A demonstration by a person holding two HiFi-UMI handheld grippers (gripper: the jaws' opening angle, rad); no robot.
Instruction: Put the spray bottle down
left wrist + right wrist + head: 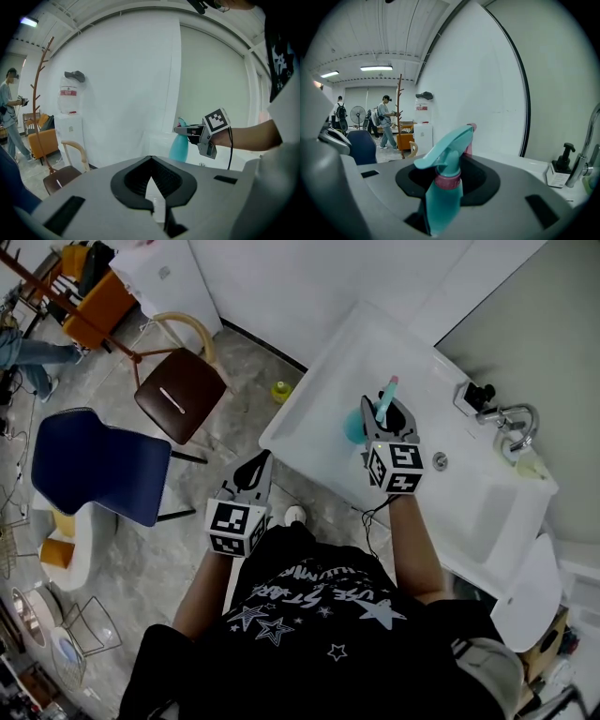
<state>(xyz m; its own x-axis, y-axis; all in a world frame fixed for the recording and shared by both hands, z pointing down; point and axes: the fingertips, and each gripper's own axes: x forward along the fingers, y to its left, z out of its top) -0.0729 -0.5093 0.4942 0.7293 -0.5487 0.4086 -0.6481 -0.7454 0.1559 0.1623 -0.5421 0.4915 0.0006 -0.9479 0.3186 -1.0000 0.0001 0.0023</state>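
The white worktop (323,381) with its sink fills the space ahead, and a blue chair (94,465) stands on the floor to the left. The right claw (384,416) reaches over the worktop, pinching the upright teal spray bottle (440,192) below its pink collar, nozzle pointing away. The left claw (152,187) hangs over the floor beside the worktop, pressed together and empty.

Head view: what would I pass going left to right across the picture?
Blue chair → brown chair → left claw → spray bottle → faucet
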